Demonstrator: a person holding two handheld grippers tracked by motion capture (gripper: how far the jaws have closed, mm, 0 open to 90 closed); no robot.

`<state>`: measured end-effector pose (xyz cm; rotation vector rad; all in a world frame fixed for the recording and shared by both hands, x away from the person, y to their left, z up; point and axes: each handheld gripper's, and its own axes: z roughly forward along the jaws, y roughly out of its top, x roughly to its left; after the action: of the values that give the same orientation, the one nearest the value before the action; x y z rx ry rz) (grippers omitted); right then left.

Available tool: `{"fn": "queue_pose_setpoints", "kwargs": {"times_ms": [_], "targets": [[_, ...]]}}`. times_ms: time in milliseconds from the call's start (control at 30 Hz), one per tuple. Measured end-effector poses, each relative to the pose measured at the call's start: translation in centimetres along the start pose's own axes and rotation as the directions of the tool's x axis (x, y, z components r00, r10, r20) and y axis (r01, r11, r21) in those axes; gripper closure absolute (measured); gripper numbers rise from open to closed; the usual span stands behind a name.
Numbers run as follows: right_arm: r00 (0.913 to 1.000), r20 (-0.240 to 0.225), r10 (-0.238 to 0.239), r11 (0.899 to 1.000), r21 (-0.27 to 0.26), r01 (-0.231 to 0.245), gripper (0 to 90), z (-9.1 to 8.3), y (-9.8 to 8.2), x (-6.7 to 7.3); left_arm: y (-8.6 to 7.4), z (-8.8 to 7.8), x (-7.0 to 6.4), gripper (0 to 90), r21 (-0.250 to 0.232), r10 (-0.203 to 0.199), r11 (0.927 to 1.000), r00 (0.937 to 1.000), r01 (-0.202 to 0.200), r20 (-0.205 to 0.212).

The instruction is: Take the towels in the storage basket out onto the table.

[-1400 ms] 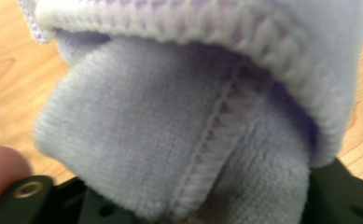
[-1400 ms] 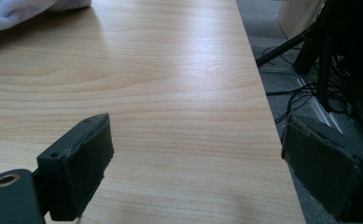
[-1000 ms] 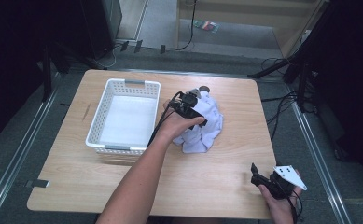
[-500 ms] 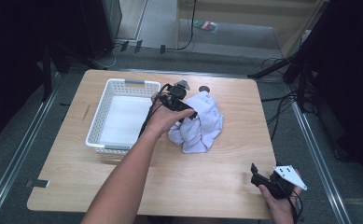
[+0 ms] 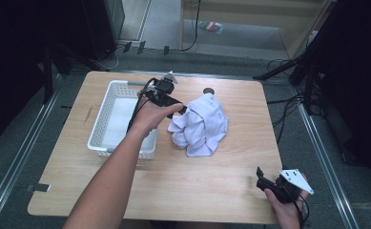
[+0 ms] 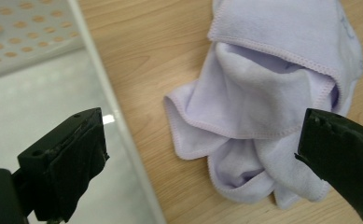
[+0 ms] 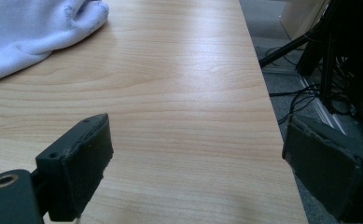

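Your table (image 5: 173, 186): light wood, rounded corners, set on a grey floor with metal rails at both sides. On it, toward your left, a white perforated basket (image 5: 100, 125), nothing seen inside. Right of the basket, a crumpled white cloth (image 5: 202, 126), lying on the wood just clear of the basket. Your left gripper (image 5: 173, 101) is held over the basket's far right corner, just beside the cloth's left edge. Your right gripper (image 5: 262, 177) sits at the near right corner, well apart from the cloth.

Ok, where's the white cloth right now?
In the high view the white cloth lies crumpled mid-table, just right of the white basket, beneath the open left gripper.
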<state>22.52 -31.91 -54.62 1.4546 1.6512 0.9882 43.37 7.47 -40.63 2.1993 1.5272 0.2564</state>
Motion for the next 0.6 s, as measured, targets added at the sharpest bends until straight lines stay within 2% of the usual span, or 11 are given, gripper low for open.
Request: {"fn": "queue_pose_setpoints", "kwargs": {"times_ms": [167, 267, 300, 333, 567, 600], "targets": [[1.0000, 0.006, 0.003, 1.000, -0.001, -0.003, 8.6, 0.0, 0.0, 0.0, -0.2, -1.0, 0.9, 1.5, -0.012, -0.020, 0.9997, 0.9998, 0.020, 0.000], [0.9999, 0.009, 0.005, 1.000, 0.000, -0.005, 8.6, 0.0, 0.0, 0.0, -0.5, -2.0, 2.2, 1.5, -0.018, -0.034, 0.9993, 0.9994, 0.034, -0.011], [0.9999, 0.010, 0.006, 1.000, 0.000, -0.006, 8.6, 0.0, 0.0, 0.0, -0.5, -2.0, 2.2, 1.5, -0.018, -0.034, 0.9993, 0.9994, 0.034, -0.011], [0.9999, 0.010, 0.006, 1.000, 0.001, -0.006, 8.5, 0.0, 0.0, 0.0, -0.6, -2.3, 2.8, 1.5, -0.013, -0.042, 0.9990, 0.9989, 0.042, -0.020], [0.9999, 0.013, 0.007, 1.000, 0.002, -0.007, 8.6, 0.0, 0.0, 0.0, -1.4, -3.0, 4.5, 1.5, -0.014, -0.067, 0.9977, 0.9972, 0.066, -0.035], [0.9999, 0.014, 0.007, 1.000, 0.003, -0.007, 8.6, 0.0, 0.0, 0.0, -1.8, -3.2, 5.1, 1.5, -0.004, -0.071, 0.9975, 0.9968, 0.071, -0.038]]}}
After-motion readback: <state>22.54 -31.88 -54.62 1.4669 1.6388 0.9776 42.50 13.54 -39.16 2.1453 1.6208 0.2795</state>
